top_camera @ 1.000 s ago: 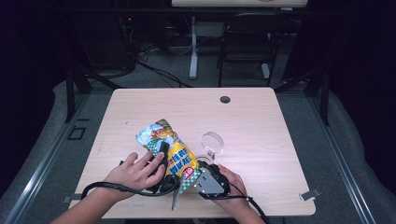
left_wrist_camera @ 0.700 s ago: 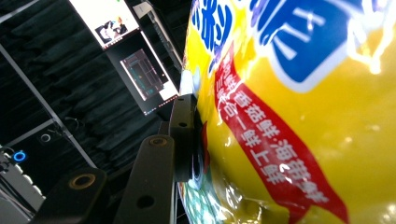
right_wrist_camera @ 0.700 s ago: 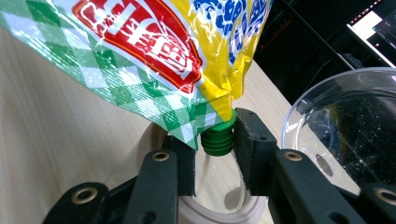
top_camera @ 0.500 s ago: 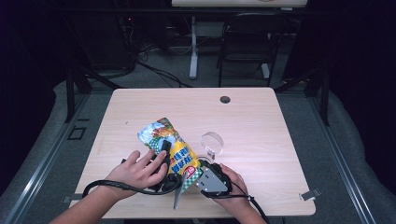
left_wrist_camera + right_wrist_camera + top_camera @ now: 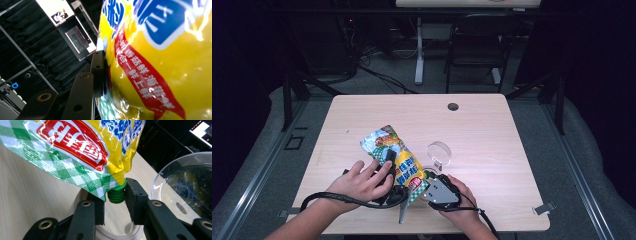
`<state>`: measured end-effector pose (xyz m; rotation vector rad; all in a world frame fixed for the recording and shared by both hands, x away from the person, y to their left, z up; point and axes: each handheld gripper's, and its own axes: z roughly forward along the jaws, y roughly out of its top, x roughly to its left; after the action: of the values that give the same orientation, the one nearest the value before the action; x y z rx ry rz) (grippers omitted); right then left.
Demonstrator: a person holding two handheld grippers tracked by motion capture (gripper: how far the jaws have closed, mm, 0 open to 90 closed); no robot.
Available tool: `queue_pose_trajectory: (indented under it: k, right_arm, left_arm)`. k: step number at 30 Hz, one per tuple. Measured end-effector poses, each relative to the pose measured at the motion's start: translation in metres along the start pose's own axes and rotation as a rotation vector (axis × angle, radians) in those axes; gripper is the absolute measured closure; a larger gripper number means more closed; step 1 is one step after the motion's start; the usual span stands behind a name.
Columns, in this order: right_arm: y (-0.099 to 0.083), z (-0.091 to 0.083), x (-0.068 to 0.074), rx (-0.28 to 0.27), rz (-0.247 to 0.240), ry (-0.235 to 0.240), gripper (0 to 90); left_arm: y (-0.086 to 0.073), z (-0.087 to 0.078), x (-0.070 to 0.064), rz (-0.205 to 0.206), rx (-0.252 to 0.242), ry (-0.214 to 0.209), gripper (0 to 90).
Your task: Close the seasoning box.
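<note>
A yellow, blue and green snack pouch (image 5: 399, 162) lies tilted over the table's front middle. My left gripper (image 5: 388, 162) is shut on its body. In the left gripper view one black pad (image 5: 100, 72) presses into the glossy pouch (image 5: 162, 62), and the other jaw is hidden behind it. My right gripper (image 5: 428, 184) sits at the pouch's lower corner. In the right gripper view the green ribbed cap (image 5: 116, 195) stands between the jaws of the right gripper (image 5: 115, 205). The right pad (image 5: 135, 200) touches the cap and a narrow gap shows on the left side.
A clear round bowl (image 5: 439, 152) stands just beyond my right gripper, and its rim (image 5: 160, 177) is close at the right. A white ring (image 5: 117, 233) lies on the wooden table (image 5: 492, 130) under the jaws. A cable hole (image 5: 453, 106) is at the back.
My right gripper has edged slightly forward at the pouch's lower corner. The left hand and the pouch have stayed put.
</note>
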<state>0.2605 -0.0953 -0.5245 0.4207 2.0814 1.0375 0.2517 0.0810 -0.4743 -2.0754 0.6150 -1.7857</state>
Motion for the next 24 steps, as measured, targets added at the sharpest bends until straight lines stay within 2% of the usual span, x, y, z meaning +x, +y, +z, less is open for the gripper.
queue_pose_trajectory:
  k: [5,6,9,12,14,18,20,22,24]
  right_arm:
    - [-0.0001,0.0009,0.0001,-0.006,0.016,0.01,70.2]
    - [-0.0001,0.001,0.0001,-0.006,0.022,0.014,70.2]
    - [-0.0002,0.0016,0.0,-0.01,0.036,0.025,70.2]
    - [-0.0005,0.0024,0.0004,-0.015,0.042,0.028,70.2]
    - [-0.0007,0.003,0.0009,-0.014,0.044,0.031,70.2]
    - [-0.001,0.0036,0.0014,-0.007,0.047,0.035,70.2]
    - [-0.0012,0.0038,0.0015,-0.006,0.048,0.033,70.2]
    - [-0.0012,0.0037,0.0011,-0.006,0.047,0.034,70.2]
    - [-0.0012,0.0038,0.0011,-0.005,0.046,0.033,70.2]
  left_arm:
    - [-0.0007,0.0001,-0.0013,-0.007,-0.003,-0.013,72.0]
    - [-0.001,-0.0004,-0.0022,-0.016,-0.002,-0.001,72.2]
    - [-0.0011,-0.0009,-0.002,-0.008,-0.002,-0.004,72.4]
    - [-0.0003,-0.0015,-0.0008,0.022,0.003,-0.005,72.5]
    - [-0.0005,-0.001,-0.003,0.001,-0.004,-0.006,72.6]
    - [-0.0001,-0.0011,-0.0039,-0.001,-0.005,-0.014,73.4]
    - [0.0001,-0.0013,-0.0035,0.004,-0.004,-0.013,73.7]
    - [0.0008,-0.0026,-0.0013,0.039,0.015,-0.012,73.8]
    - [0.0009,-0.0027,-0.0018,0.035,0.015,-0.009,73.9]
